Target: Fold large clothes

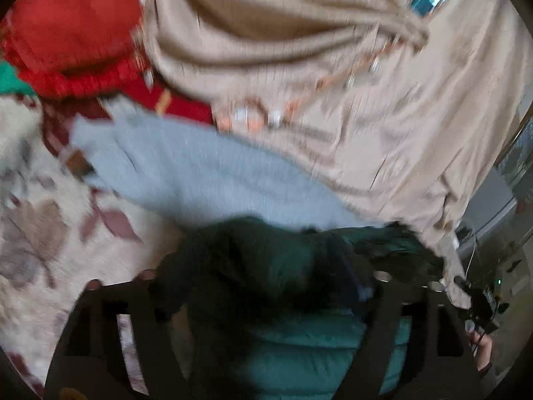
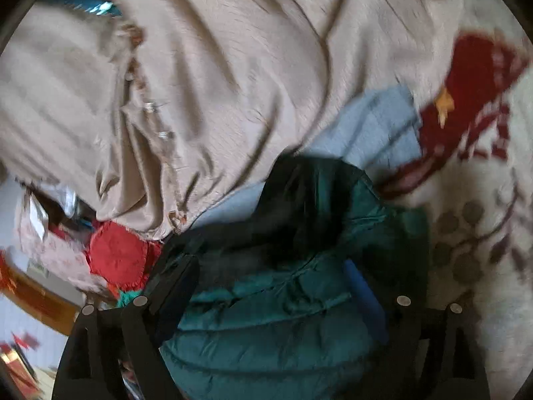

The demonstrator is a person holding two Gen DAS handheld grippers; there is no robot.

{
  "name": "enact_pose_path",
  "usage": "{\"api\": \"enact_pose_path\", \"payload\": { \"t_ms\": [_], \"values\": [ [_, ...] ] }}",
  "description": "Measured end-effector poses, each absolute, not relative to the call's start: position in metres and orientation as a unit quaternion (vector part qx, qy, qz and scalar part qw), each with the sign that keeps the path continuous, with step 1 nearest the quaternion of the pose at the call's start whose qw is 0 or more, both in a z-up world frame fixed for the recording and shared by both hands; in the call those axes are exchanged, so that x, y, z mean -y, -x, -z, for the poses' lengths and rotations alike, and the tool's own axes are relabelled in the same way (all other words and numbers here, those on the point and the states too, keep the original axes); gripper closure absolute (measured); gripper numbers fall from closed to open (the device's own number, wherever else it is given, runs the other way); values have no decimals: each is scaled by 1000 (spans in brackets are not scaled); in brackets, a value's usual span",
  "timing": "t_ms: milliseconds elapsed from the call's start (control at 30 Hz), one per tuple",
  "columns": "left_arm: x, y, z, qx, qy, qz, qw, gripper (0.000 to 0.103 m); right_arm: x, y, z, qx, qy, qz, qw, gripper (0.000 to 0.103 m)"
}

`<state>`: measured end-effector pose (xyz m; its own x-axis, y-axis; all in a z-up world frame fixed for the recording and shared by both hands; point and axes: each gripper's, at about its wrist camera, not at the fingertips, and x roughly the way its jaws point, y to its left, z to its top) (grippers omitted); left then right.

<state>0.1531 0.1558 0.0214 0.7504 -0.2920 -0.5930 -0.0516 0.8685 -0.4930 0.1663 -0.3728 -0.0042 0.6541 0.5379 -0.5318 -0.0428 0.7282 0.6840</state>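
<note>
A dark green quilted puffer jacket [image 1: 299, 343] lies bunched on the bed just in front of both grippers, its dark lining turned up at the far end. My left gripper [image 1: 266, 286] stands open, its black fingers [image 1: 100, 316] wide apart on either side of the jacket. In the right wrist view the same jacket [image 2: 266, 333] fills the gap of my right gripper [image 2: 293, 286], which is open too. No pad visibly presses on the fabric. Both views are blurred.
A large beige cloth [image 1: 333, 50] with a beaded edge lies crumpled beyond the jacket. A pale grey-blue garment [image 1: 186, 166] lies between them. Red fabric [image 1: 73, 26] sits at the far left. All rest on a cream blanket with a leaf pattern [image 1: 40, 233].
</note>
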Motion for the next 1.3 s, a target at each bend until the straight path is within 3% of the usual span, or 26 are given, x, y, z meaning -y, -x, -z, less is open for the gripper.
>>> {"api": "enact_pose_path", "payload": {
  "t_ms": [200, 433, 600, 667, 867, 1300],
  "values": [
    [-134, -153, -45, -342, 189, 60, 918, 23, 344, -166, -30, -369, -196, -130, 899, 17],
    [-68, -210, -38, -370, 78, 25, 925, 23, 297, -215, -9, -422, -101, -100, 895, 17],
    [-31, -263, 12, -416, -69, -19, 907, 23, 281, -268, 46, -495, -51, -76, 864, 17],
    [-31, -276, 50, -454, -99, -44, 885, 23, 279, -279, 74, -514, -29, -91, 852, 8],
    [-70, -275, 81, -455, 40, -36, 889, 19, 293, -293, 98, -493, -65, -118, 859, 0],
    [-75, -282, 88, -457, 33, -47, 888, 18, 306, -288, 92, -477, -90, -135, 864, 0]
  ]
}}
